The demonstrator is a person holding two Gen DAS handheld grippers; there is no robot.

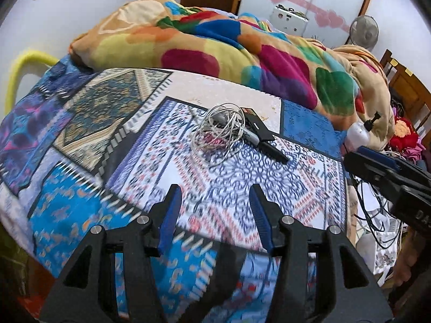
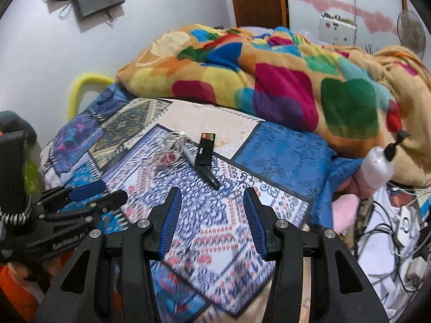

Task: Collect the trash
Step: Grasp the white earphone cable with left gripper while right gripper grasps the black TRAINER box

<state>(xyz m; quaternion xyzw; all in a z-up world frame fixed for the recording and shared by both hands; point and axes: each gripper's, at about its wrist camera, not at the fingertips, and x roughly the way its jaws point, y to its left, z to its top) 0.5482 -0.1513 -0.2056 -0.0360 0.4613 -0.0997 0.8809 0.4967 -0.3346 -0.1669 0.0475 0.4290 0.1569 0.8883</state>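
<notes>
Two black grippers with blue pads, left [image 1: 212,192] and right [image 2: 211,195], hover with jaws apart and empty above a patterned blue patchwork bedspread [image 1: 80,210]. Farther up it lie a tangled white cable [image 1: 215,132] and a flat black box [image 2: 205,149], touching.

Black left gripper [image 1: 212,191] and right gripper [image 2: 211,193], blue ribbed fingers [image 2: 171,222], silver screws, white "GenRobot.AI" lettering.

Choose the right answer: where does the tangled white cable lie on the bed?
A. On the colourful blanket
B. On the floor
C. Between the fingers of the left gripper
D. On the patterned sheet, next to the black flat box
D: the tangled white cable lies on the patterned sheet, right beside the black flat box, away from the colourful blanket.
</notes>
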